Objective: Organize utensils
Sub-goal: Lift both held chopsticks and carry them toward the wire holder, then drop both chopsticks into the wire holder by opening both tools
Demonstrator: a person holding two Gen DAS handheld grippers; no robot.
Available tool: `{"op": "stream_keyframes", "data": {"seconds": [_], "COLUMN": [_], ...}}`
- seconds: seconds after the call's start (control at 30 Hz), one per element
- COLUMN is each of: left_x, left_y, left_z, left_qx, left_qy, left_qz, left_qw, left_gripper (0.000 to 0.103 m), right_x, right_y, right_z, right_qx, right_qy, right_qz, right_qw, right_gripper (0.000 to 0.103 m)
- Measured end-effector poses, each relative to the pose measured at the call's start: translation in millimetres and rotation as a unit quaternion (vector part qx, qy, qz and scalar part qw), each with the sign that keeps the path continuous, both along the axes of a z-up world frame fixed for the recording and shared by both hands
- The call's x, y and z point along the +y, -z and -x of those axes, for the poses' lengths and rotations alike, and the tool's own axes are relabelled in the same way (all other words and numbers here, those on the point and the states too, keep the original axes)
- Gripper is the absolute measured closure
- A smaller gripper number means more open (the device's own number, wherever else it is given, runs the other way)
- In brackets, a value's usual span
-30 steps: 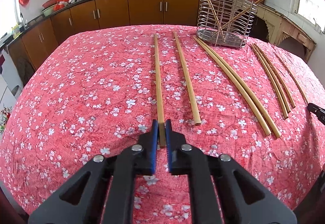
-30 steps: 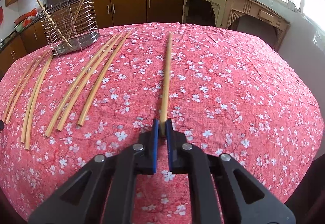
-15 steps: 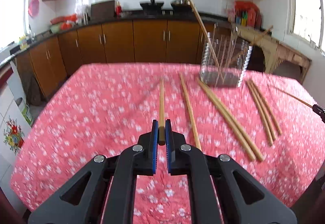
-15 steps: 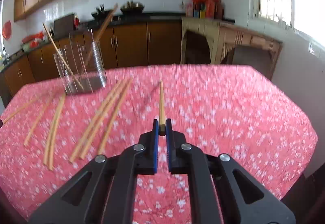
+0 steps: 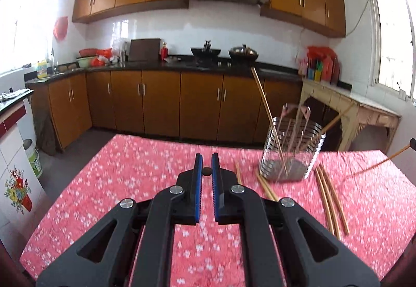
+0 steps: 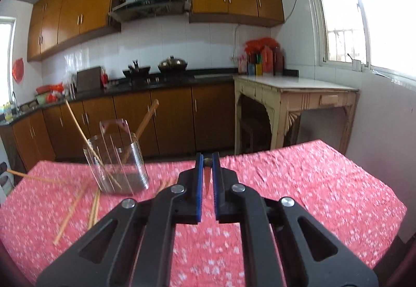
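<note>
My left gripper (image 5: 207, 170) is shut on a bamboo chopstick (image 5: 207, 170), seen end-on between the blue pads, lifted above the table. My right gripper (image 6: 207, 170) is shut on another chopstick (image 6: 207, 177), also end-on and lifted. The wire utensil holder (image 5: 291, 149) stands at the back right in the left wrist view and at the left in the right wrist view (image 6: 117, 159), with two chopsticks leaning in it. Several loose chopsticks (image 5: 330, 203) lie on the red flowered tablecloth (image 5: 130, 183) near the holder.
The right-hand chopstick shows at the far right of the left wrist view (image 5: 384, 159). Kitchen cabinets (image 5: 161, 102) and a counter stand behind the table. A cream side table (image 6: 293, 102) stands at the right by the window.
Both grippers have lifted their chopsticks off the tablecloth and tilted up, so the sticks now point straight ahead and the views show the kitchen wall.
</note>
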State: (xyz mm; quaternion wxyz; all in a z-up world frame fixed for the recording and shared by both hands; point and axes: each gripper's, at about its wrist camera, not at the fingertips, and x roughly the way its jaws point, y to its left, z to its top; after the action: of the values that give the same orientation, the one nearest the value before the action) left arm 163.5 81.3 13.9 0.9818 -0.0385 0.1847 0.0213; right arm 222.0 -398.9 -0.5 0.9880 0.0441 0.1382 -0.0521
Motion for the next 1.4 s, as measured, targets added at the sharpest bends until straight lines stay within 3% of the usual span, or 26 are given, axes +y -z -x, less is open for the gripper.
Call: {"op": "stream_keyframes", "data": {"seconds": [0.47,0.8,1.0,1.2,1.4], "left_x": [9.4,3.1,-3.9,-12.5,-30.4], "left_y": [-51.4,-78.7,-98.9,-133.2,-161.9], "left_z": [-11.2,-0.6,0.1,-6.2,-31.8], "left_qx": [-0.061,-0.094,-0.113,-0.143,-0.167], "left_qy": [-0.021,-0.006,0.012,0.03,0.03], "left_qz": [0.015,0.017,0.027,0.054,0.085], "left_qw": [0.9978,0.9954,0.9932,0.9878,0.9818], "left_gripper": [0.096,0.096,0.096,0.096,0.096], "right_x": [-9.7,-7.6,-1.6,12.7,45.3], "right_y": [-44.6,-70.0,-94.0,-127.8,-150.4], "right_z": [-19.3,-10.3,-1.3,1.6,-28.3], "right_qx": [-0.037,-0.051,-0.066,-0.102,-0.132], "right_qy": [-0.022,-0.048,-0.091,-0.121,-0.129], "right_qz": [-0.042,-0.058,-0.082,-0.09,-0.072], "right_qw": [0.998,0.996,0.99,0.983,0.98], "right_gripper": [0.095,0.095,0.095,0.095,0.095]}}
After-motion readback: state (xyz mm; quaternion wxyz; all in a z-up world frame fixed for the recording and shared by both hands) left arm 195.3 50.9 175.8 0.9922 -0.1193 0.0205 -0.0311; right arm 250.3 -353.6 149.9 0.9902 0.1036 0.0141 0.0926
